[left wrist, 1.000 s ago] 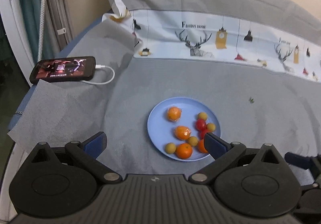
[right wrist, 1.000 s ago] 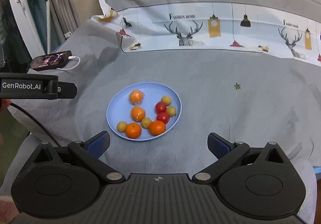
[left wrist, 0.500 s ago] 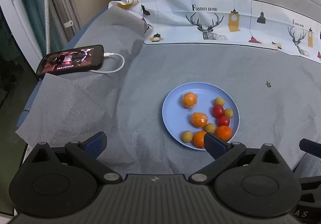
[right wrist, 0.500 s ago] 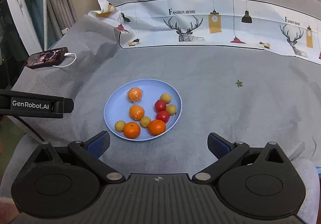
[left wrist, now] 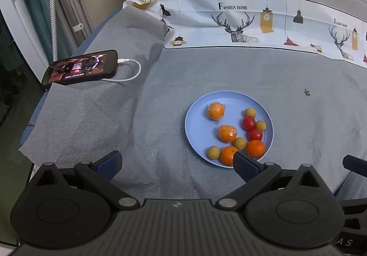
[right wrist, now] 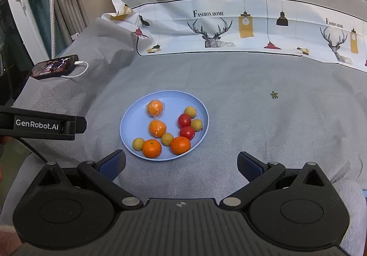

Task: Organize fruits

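Note:
A light blue plate (left wrist: 197,123) (right wrist: 130,123) lies on the grey cloth and holds several oranges (left wrist: 216,111) (right wrist: 151,148), two red tomatoes (left wrist: 248,123) (right wrist: 184,120) and several small yellow fruits (left wrist: 213,152) (right wrist: 138,143). Two of the oranges are in clear wrap. My left gripper (left wrist: 176,162) is open and empty, low over the cloth to the left of the plate, its right finger at the plate's near rim. My right gripper (right wrist: 181,163) is open and empty, just in front of the plate. The left gripper's side shows in the right wrist view (right wrist: 41,126).
A black phone (left wrist: 80,67) (right wrist: 55,65) with a lit screen and a white cable lies at the left edge of the surface. A printed deer cloth (left wrist: 252,24) runs along the back. A small green stem (left wrist: 306,92) (right wrist: 273,95) lies right of the plate.
Both grippers have shifted slightly, so the plate sits further right in the left wrist view. Both stay open and empty. The fruits have not moved.

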`<state>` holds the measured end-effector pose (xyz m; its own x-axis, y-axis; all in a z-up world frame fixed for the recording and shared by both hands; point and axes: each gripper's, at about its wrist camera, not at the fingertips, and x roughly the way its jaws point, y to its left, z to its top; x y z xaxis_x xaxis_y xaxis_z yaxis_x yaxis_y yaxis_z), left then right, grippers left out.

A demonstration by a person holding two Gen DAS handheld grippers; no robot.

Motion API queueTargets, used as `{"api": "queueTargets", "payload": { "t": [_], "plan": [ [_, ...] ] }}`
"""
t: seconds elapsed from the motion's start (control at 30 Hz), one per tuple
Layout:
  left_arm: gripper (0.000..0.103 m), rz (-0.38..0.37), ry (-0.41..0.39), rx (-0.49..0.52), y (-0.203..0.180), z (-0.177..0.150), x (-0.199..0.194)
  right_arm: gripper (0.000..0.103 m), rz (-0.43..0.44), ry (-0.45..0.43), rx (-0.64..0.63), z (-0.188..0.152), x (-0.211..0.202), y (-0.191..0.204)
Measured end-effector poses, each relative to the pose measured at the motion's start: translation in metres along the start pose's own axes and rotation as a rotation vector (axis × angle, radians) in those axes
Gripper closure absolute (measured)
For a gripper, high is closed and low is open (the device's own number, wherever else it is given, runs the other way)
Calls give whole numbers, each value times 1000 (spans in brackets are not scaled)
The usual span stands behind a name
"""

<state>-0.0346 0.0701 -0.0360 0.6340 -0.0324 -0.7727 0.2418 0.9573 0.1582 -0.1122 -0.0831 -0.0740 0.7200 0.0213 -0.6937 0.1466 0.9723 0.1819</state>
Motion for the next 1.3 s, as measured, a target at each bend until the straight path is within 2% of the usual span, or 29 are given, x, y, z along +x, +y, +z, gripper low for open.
{"api": "queueTargets", "payload": {
  "t": [1.3],
  "plan": [
    [0,10,51,12,-5,-2,12,1,4,15,21,-3,7,-3]
  ]
}}
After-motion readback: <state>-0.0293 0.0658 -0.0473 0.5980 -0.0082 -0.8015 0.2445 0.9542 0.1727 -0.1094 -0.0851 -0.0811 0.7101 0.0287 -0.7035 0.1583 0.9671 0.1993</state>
